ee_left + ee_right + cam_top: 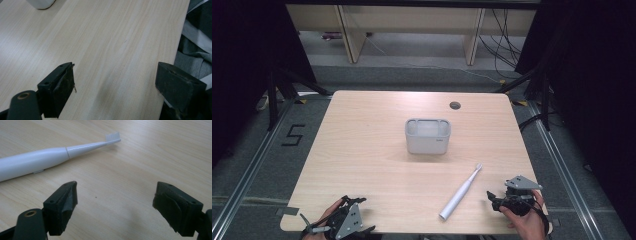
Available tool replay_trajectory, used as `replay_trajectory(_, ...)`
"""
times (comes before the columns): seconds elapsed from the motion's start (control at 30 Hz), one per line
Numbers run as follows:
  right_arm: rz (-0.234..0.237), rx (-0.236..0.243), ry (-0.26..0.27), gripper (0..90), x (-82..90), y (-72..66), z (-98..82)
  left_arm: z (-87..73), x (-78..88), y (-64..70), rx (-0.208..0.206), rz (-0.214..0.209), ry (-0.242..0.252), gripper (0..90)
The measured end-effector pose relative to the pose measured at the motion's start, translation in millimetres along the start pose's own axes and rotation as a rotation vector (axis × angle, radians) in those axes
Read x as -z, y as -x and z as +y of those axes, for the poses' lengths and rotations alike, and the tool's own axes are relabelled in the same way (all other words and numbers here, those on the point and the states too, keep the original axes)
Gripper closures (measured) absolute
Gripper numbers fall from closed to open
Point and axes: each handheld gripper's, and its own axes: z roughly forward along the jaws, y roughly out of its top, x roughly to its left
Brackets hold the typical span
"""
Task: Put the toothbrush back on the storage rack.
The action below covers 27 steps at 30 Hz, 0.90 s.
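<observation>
We list one toothbrush (460, 192) flat on the table (362, 150), its long axis running from the near edge up toward the holder (428, 135), just left of our right gripper (496, 200), wide open and empty, the nearer one; left gripper (343, 212) likewise open, empty.

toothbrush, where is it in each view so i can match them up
High view: toothbrush lies diagonally at lower right, beside the right gripper.
Left gripper view: not in it.
Right gripper view: upper left, bristles pointing right.
Shared landmark: the wooden table.
</observation>
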Motion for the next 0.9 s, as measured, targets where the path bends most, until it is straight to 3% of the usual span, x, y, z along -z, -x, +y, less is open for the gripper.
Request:
replay_trajectory(0.1,-0.013,-0.004,-0.001,19.0,0.4,0.2,-0.5,-0.1,0.2,0.0,0.003,0.004,0.001,15.2)
replay_trajectory(0.13,-0.007,-0.011,-0.003,19.0,0.1,-0.5,-0.3,-0.1,0.3,-0.2,0.003,0.005,-0.001,15.2)
replay_trajectory(0.17,0.013,0.012,0.014,18.9,-1.1,1.1,0.1,0.0,0.3,-0.2,0.002,0.005,-0.001,15.2)
replay_trajectory(0.33,0.039,-0.025,0.015,19.8,3.2,-3.1,4.3,-0.5,-0.8,0.2,0.008,0.006,0.004,15.2)
replay_trajectory(0.37,0.027,-0.037,0.061,20.4,4.7,-5.0,6.4,-0.5,-0.4,0.0,0.007,0.006,-0.002,15.2)
replay_trajectory(0.57,0.065,-0.030,0.053,24.4,5.1,-12.4,10.8,-0.6,-0.6,0.0,0.008,0.007,0.004,15.2)
replay_trajectory(0.6,0.080,-0.062,0.056,25.4,5.2,-18.5,12.6,-0.5,-0.4,-0.3,0.006,0.009,0.002,15.2)
replay_trajectory(0.63,0.080,-0.062,0.056,25.4,5.2,-18.5,12.6,-0.5,-0.4,-0.3,0.006,0.009,0.002,15.2)
replay_trajectory(0.67,0.074,-0.026,0.057,25.9,5.8,-18.1,14.0,-0.6,-0.5,-0.1,0.007,0.008,0.003,15.2)
replay_trajectory(0.7,0.102,-0.030,0.058,27.8,5.1,-23.7,16.5,-0.5,-0.2,0.0,0.007,0.007,-0.003,15.2)
replay_trajectory(0.8,0.111,-0.031,0.051,29.7,6.7,-28.9,18.6,-0.4,-0.3,-0.1,0.005,0.004,-0.005,15.2)
replay_trajectory(0.83,0.121,-0.039,0.051,31.0,6.9,-31.0,19.4,-0.3,-0.3,0.0,0.005,0.004,-0.003,15.2)
replay_trajectory(0.87,0.147,-0.010,0.064,32.5,5.7,-30.1,20.9,-0.4,-0.3,0.0,0.006,0.005,-0.003,15.2)
replay_trajectory(0.9,0.165,-0.011,0.070,33.0,5.3,-31.7,21.9,-0.7,-0.6,-0.1,0.008,0.006,0.001,15.2)
